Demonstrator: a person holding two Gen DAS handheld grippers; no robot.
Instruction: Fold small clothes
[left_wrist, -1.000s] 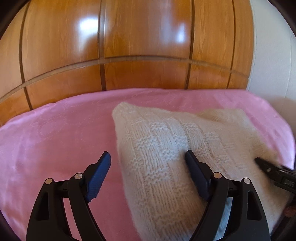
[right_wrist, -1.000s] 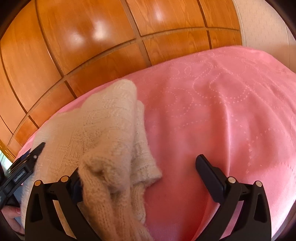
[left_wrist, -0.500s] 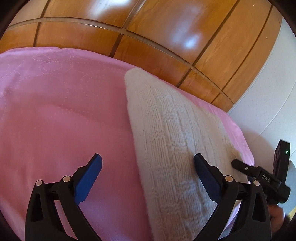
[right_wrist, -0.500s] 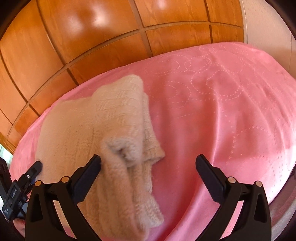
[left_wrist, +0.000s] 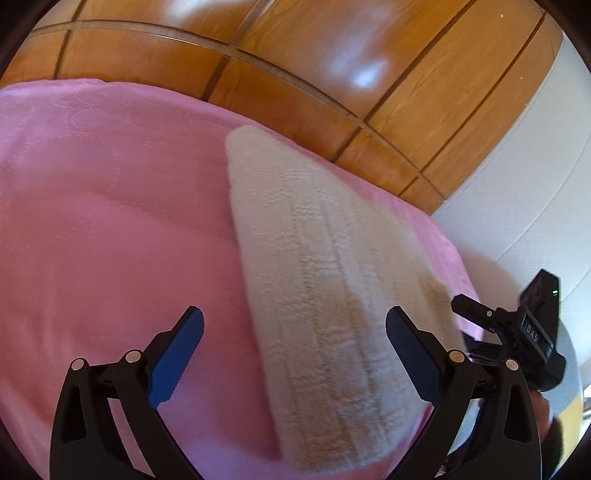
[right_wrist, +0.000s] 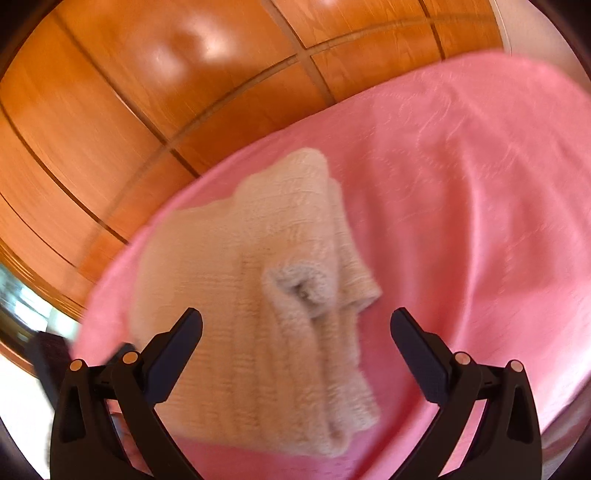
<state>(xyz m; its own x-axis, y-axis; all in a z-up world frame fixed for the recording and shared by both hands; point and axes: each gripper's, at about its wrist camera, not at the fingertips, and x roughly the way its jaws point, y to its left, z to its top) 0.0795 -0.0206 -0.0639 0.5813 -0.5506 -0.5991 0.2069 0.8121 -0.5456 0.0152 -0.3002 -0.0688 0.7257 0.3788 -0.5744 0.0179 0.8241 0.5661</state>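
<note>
A cream knitted sweater (left_wrist: 325, 280) lies folded on the pink bedcover (left_wrist: 110, 229). In the right wrist view the sweater (right_wrist: 266, 280) shows a rolled sleeve end on top. My left gripper (left_wrist: 293, 347) is open and empty, above the sweater's near end, one finger over the sweater and one over the cover. My right gripper (right_wrist: 295, 350) is open and empty, above the sweater's near edge. The right gripper also shows at the right of the left wrist view (left_wrist: 517, 332), beside the sweater.
A glossy wooden headboard (left_wrist: 295, 74) runs behind the bed. A white wall (left_wrist: 535, 192) is at the right. The bed's right edge (right_wrist: 554, 406) drops off near my right gripper. Bare pink cover (right_wrist: 480, 203) lies right of the sweater.
Both grippers have pulled back and up from the sweater. The right gripper has let go of the sleeve, which now lies on the folded sweater. The left view has swung leftward.
</note>
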